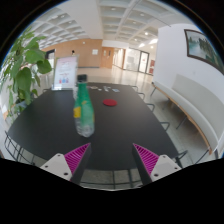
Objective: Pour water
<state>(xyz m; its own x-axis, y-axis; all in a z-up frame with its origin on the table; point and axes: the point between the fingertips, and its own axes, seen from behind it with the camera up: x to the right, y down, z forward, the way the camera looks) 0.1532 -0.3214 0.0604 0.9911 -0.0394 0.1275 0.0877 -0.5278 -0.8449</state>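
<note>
A clear plastic bottle (pixel 84 112) with a green cap and a green label stands upright on the dark table (pixel 115 125), beyond my fingers and a little left of the gap between them. A small red object (pixel 109 100) lies on the table farther back, with another small red thing (pixel 110 89) behind it. My gripper (pixel 112 160) is open and empty, its two pink pads wide apart near the table's near edge. Nothing is between the fingers.
A leafy green plant (pixel 22 65) stands left of the table. A white sign (pixel 66 72) stands beyond the table's far left corner. A white bench (pixel 190 105) runs along the right side. A wide hall floor lies beyond.
</note>
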